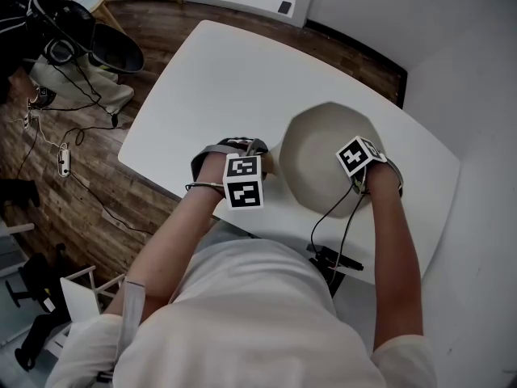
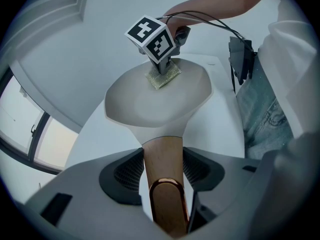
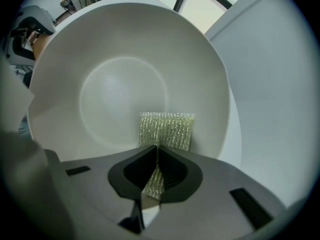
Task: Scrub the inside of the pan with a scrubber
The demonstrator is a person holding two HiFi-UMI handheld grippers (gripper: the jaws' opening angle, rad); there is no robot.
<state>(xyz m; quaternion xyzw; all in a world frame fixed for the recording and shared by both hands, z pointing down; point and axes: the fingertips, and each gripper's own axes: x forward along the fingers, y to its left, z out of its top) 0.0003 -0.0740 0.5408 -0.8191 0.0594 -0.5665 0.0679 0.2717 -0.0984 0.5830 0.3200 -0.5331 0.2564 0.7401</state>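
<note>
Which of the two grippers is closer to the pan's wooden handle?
Left. The left gripper is clamped on the handle; the right gripper holds the scrubber inside the pan, away from the handle.

White T-shirt (image 1: 266, 314), jeans (image 2: 265, 114); grey left gripper (image 2: 163, 171), black-white marker cube (image 1: 243, 181).
</note>
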